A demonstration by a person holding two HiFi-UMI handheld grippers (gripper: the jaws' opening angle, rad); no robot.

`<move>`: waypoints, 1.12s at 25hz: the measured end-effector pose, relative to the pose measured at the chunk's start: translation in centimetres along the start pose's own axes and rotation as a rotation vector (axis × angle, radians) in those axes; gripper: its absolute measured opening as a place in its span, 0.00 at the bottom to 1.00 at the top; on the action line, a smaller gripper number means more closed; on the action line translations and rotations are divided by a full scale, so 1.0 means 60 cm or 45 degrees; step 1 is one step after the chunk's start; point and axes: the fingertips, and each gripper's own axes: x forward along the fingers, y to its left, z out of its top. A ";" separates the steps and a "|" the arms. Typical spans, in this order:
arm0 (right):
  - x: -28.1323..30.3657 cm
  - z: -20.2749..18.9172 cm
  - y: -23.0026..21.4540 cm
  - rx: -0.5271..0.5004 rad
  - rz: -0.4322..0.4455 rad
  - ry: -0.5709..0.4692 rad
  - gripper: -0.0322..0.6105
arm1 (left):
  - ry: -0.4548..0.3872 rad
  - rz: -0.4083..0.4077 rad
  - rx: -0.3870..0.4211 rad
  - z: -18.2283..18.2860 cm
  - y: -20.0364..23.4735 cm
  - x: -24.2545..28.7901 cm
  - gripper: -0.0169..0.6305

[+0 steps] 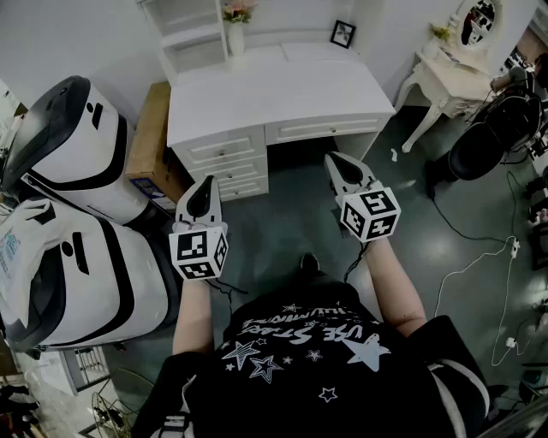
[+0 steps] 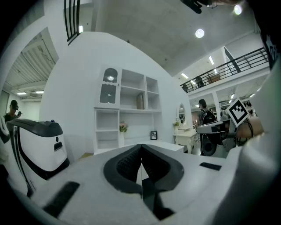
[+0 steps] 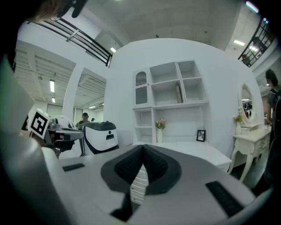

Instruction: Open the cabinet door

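A white desk (image 1: pixel 274 85) with drawers (image 1: pixel 224 158) stands ahead of me, and a white shelf unit (image 1: pixel 184 30) rises behind it. The shelf unit has a small arched cabinet door (image 2: pixel 109 88) at its upper left, also seen in the right gripper view (image 3: pixel 140 88). My left gripper (image 1: pixel 205 184) is held in the air short of the desk's drawer stack, its jaws shut on nothing (image 2: pixel 141 147). My right gripper (image 1: pixel 336 160) hovers near the desk's knee space, also shut and empty (image 3: pixel 143 148). Neither gripper touches any furniture.
Two large white-and-black machines (image 1: pixel 77 154) (image 1: pixel 77 274) stand close on the left, with a cardboard box (image 1: pixel 152 137) beside the desk. A vase (image 1: pixel 236 26) and a picture frame (image 1: pixel 342 32) sit on the desk. To the right are a vanity table (image 1: pixel 445 77), a black chair (image 1: pixel 492 137) and floor cables (image 1: pixel 488 257).
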 end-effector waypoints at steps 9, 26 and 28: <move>-0.002 -0.016 0.015 -0.009 -0.002 0.018 0.06 | 0.025 -0.009 -0.029 -0.021 0.007 -0.014 0.04; 0.005 0.005 -0.013 -0.008 -0.076 -0.050 0.06 | -0.130 0.003 0.016 0.018 0.042 -0.014 0.52; 0.021 0.000 -0.024 0.005 -0.075 -0.049 0.06 | -0.121 -0.013 0.014 0.014 0.043 0.002 0.66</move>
